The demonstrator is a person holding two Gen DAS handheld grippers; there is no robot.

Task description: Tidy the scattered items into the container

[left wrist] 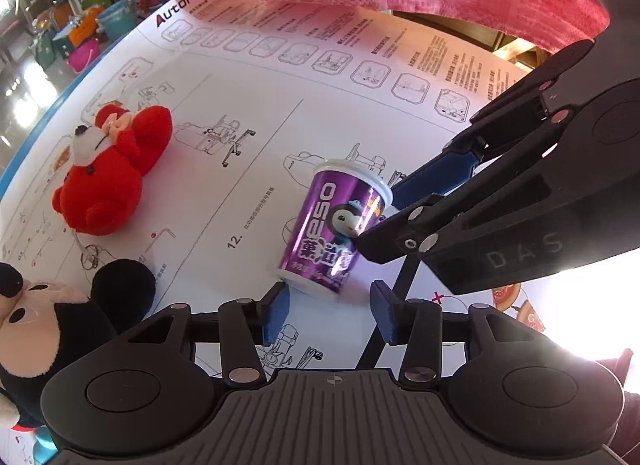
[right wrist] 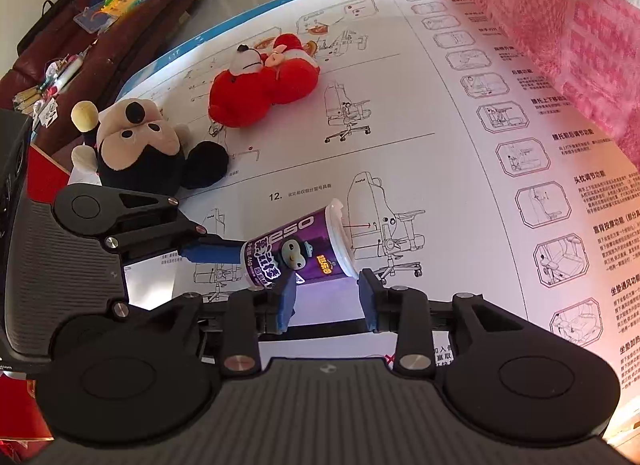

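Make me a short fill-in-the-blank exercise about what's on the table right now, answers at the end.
1. The purple cup is lying on its ____.
2. Both grippers, left and right, have their jaws ____.
3. The plush toy farthest from the cup, the dog, is mostly ____ in color.
4. The Mickey Mouse plush lies on a large sheet printed with drawings of office ____.

Missing words: side; open; red; chairs

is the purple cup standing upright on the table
No, the purple cup lies on its side on the printed sheet, its white rim facing sideways between the two open grippers.
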